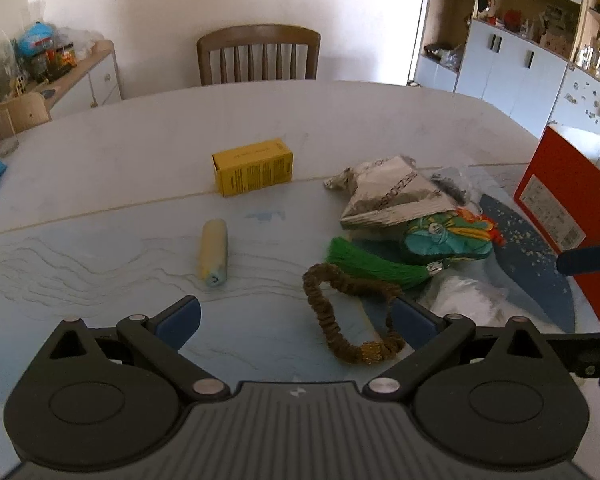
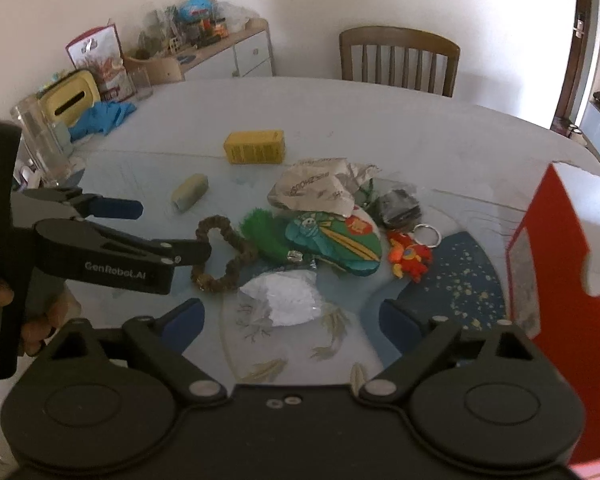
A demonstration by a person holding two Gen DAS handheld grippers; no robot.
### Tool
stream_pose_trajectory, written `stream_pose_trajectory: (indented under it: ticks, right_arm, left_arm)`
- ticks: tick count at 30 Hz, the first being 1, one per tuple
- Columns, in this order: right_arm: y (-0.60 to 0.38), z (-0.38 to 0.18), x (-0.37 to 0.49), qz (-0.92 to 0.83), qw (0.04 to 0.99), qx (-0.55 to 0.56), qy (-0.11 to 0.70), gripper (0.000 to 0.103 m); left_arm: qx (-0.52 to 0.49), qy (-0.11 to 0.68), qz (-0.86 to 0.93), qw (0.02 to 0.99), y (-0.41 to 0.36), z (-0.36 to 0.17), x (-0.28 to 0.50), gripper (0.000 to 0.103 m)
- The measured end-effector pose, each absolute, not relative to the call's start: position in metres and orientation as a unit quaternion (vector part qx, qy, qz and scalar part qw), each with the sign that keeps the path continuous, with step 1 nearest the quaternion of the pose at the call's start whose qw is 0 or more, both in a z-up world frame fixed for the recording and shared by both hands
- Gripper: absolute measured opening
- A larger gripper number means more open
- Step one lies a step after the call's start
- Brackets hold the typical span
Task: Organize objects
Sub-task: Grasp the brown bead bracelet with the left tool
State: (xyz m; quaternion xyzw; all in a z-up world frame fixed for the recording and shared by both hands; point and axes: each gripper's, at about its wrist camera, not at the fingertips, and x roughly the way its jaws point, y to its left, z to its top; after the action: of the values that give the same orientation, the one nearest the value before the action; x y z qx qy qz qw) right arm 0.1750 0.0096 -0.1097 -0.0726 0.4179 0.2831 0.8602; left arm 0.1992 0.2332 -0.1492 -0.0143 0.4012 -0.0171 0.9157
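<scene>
My left gripper (image 1: 298, 314) is open and empty, low over the table with a brown fabric loop (image 1: 340, 316) lying between its fingers. Beyond it lie a pale yellow roll (image 1: 214, 254), a yellow box (image 1: 254, 168), a green tassel (image 1: 372, 266), a teal printed pouch (image 1: 444, 240) and a crumpled silver bag (image 1: 392, 196). My right gripper (image 2: 292, 316) is open above a white plastic packet (image 2: 284, 296), apart from it. An orange keychain figure (image 2: 408, 258) lies right of the pouch (image 2: 336, 244). The left gripper (image 2: 168, 230) shows at the left of the right wrist view.
A red open box (image 2: 552, 248) stands at the table's right. A glass (image 2: 40, 144), blue gloves (image 2: 100, 118) and a yellow tissue box (image 2: 70, 102) sit at the far left. A wooden chair (image 2: 398, 60) stands behind the table (image 1: 140, 144).
</scene>
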Motion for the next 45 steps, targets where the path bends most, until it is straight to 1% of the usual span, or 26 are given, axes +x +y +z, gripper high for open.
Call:
stream_pose_trajectory:
  ticks: [2,4,6,7,9,10,12,13,16,17,18,20,21,22,23,24,25,26,30,31,37,45]
  right_arm:
    - [0.014,-0.114,0.179,0.284,0.857,-0.08,0.422,0.091]
    - [0.018,-0.118,0.183,0.285,0.854,-0.085,0.427,0.088]
    - [0.02,-0.122,0.186,0.286,0.851,-0.087,0.431,0.085]
    - [0.022,-0.124,0.188,0.288,0.85,-0.089,0.433,0.083]
    - [0.024,-0.127,0.191,0.287,0.848,-0.094,0.436,0.081]
    - [0.025,-0.129,0.193,0.287,0.847,-0.096,0.437,0.079]
    - [0.026,-0.131,0.196,0.288,0.845,-0.096,0.441,0.076]
    - [0.026,-0.132,0.197,0.29,0.843,-0.096,0.443,0.075]
    - [0.029,-0.134,0.198,0.295,0.839,-0.1,0.446,0.072]
    - [0.029,-0.134,0.199,0.296,0.838,-0.1,0.447,0.072]
    - [0.03,-0.135,0.199,0.297,0.838,-0.102,0.447,0.07]
    - [0.031,-0.135,0.199,0.3,0.836,-0.104,0.447,0.065]
    - [0.031,-0.136,0.199,0.3,0.836,-0.106,0.448,0.059]
    - [0.032,-0.136,0.199,0.3,0.834,-0.108,0.45,0.056]
    - [0.031,-0.137,0.198,0.3,0.834,-0.109,0.45,0.056]
    - [0.031,-0.137,0.198,0.3,0.835,-0.11,0.448,0.052]
    - [0.032,-0.137,0.198,0.299,0.835,-0.111,0.449,0.044]
    - [0.031,-0.137,0.197,0.298,0.836,-0.113,0.447,0.042]
    - [0.027,-0.133,0.195,0.298,0.838,-0.109,0.443,0.03]
    - [0.026,-0.132,0.194,0.301,0.837,-0.107,0.444,0.024]
    - [0.016,-0.124,0.183,0.296,0.844,-0.103,0.435,0.02]
    - [-0.004,-0.101,0.166,0.294,0.854,-0.088,0.42,0.02]
  left_arm:
    - [-0.012,0.405,-0.016,0.914,0.234,-0.153,0.203,0.102]
    - [-0.015,0.409,-0.017,0.912,0.235,-0.155,0.205,0.097]
    - [-0.024,0.415,-0.026,0.909,0.236,-0.157,0.208,0.089]
    - [-0.027,0.417,-0.03,0.908,0.236,-0.158,0.209,0.087]
    - [-0.033,0.422,-0.037,0.905,0.236,-0.159,0.211,0.077]
    - [-0.037,0.426,-0.044,0.903,0.236,-0.16,0.212,0.074]
    - [-0.04,0.431,-0.051,0.9,0.235,-0.162,0.213,0.064]
    - [-0.042,0.433,-0.054,0.899,0.234,-0.163,0.214,0.062]
    - [-0.046,0.433,-0.062,0.898,0.232,-0.162,0.215,0.05]
    - [-0.048,0.434,-0.064,0.897,0.232,-0.162,0.216,0.043]
    - [-0.049,0.436,-0.065,0.896,0.231,-0.161,0.216,0.037]
    - [-0.052,0.44,-0.065,0.894,0.23,-0.161,0.216,0.031]
    - [-0.054,0.442,-0.066,0.893,0.23,-0.16,0.216,0.027]
    - [-0.053,0.443,-0.064,0.892,0.229,-0.16,0.215,0.022]
    - [-0.05,0.445,-0.062,0.892,0.228,-0.16,0.215,0.016]
    - [-0.048,0.447,-0.06,0.891,0.227,-0.16,0.214,0.015]
    - [-0.046,0.446,-0.057,0.892,0.226,-0.159,0.214,0.013]
    - [-0.043,0.445,-0.055,0.893,0.226,-0.158,0.213,0.011]
    - [-0.043,0.438,-0.05,0.897,0.225,-0.153,0.208,0.008]
    - [-0.044,0.436,-0.05,0.897,0.224,-0.152,0.207,0.008]
    - [-0.044,0.434,-0.046,0.899,0.219,-0.144,0.197,0.008]
    - [-0.048,0.427,-0.05,0.902,0.208,-0.125,0.178,0.008]
